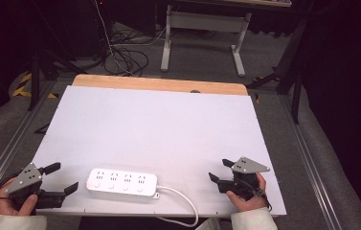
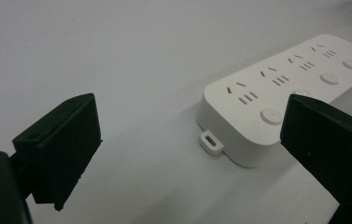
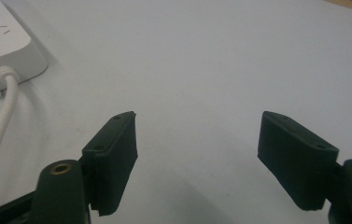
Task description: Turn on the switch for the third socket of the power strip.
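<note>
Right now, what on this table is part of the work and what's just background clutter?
Likely in play:
power strip
its white cord
left gripper, open
right gripper, open

Just about:
cables on the floor
white desk frame behind

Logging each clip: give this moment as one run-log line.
left gripper: open, empty | right gripper: open, empty | white power strip: flat on table, between grippers, untouched
</note>
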Demonstrator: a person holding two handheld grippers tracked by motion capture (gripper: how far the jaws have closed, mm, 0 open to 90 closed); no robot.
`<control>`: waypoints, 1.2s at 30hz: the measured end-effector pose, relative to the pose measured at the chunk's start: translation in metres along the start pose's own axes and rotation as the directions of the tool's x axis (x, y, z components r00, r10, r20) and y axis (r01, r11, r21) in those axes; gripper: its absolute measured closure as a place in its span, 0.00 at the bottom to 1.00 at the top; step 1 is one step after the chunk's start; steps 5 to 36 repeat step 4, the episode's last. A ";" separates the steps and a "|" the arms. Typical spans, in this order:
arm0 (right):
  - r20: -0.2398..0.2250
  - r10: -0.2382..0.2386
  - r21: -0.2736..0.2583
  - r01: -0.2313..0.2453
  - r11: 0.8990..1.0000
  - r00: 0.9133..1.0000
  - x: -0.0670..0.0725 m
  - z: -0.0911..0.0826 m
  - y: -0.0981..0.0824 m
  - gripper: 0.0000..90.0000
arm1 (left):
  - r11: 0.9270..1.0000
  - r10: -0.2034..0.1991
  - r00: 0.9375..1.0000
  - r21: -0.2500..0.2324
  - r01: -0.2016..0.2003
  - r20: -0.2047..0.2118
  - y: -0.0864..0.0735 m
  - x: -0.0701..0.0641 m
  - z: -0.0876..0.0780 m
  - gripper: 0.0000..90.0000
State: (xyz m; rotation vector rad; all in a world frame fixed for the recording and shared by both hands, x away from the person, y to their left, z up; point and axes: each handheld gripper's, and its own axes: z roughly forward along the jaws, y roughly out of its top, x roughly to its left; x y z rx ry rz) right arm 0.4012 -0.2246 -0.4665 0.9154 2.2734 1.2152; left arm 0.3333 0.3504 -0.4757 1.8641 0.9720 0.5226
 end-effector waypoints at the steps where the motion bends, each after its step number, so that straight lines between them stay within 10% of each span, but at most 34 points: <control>1: 0.001 0.000 0.001 0.000 1.000 1.000 0.000 0.000 0.000 0.32 | 1.000 0.002 1.000 0.000 -0.002 -0.003 0.000 0.000 0.000 0.07; 36: 0.001 0.000 0.001 0.000 1.000 1.000 0.000 0.000 0.000 0.32 | 1.000 0.022 1.000 -0.022 -0.022 0.001 -0.002 0.000 0.001 0.07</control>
